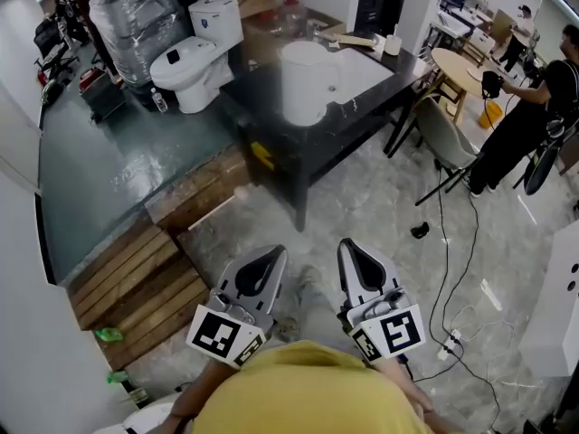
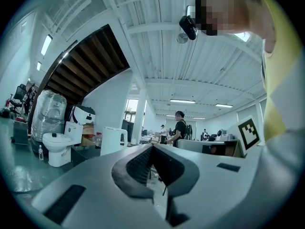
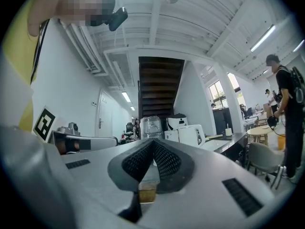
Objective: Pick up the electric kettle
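The left claw (image 1: 262,269) is shut and holds nothing. The white kettle (image 1: 306,81) stands far ahead on the black counter (image 1: 353,120). The right claw (image 1: 357,265) is shut too. If a claw gets there shut, it could bump the kettle and tip it over.

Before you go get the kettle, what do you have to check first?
1. Kettle in sight and upright on the black table: ok.
2. Left hand-held gripper open for a grab: not ok, its jaws are shut and empty.
3. Right hand-held gripper open: not ok, also shut and empty.
4. Close enough to reach the kettle: not ok, it stands well ahead across the floor.
5. Cables out of the way: ok, they lie off to the right.
6. Water inside the kettle: cannot tell.
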Motion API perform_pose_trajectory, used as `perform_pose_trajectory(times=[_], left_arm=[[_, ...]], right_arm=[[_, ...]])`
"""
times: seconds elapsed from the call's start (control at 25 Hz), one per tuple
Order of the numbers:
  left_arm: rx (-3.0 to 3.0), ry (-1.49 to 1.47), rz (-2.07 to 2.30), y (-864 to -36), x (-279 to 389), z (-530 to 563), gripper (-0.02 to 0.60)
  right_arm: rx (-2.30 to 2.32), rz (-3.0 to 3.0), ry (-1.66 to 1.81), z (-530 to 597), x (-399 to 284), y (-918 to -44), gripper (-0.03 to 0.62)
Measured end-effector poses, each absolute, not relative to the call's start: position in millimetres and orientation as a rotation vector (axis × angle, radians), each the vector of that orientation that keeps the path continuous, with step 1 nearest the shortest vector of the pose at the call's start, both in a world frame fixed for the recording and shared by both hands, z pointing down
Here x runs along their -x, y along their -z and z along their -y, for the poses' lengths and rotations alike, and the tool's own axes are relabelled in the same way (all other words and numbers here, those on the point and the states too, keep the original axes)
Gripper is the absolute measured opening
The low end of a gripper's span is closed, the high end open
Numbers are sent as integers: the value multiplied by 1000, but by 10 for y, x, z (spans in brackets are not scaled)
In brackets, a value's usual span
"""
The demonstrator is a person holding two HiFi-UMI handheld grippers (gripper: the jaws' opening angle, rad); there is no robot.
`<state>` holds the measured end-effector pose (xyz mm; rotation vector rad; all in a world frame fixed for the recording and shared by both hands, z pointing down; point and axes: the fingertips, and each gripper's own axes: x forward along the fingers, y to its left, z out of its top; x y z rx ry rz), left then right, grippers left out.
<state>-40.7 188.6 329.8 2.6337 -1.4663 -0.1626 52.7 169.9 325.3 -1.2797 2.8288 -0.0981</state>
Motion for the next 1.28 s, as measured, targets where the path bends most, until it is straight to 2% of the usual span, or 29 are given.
perform_pose_trajectory(times=[0.8, 1.28], left_arm=[[-2566, 192, 1595, -3333, 410, 182, 9], [-2523, 153, 1650, -3380, 363, 730, 9]], right_arm=[[1103, -2907, 66, 392, -485, -3225, 15], [1071, -2917, 121, 981, -627, -3336, 15]])
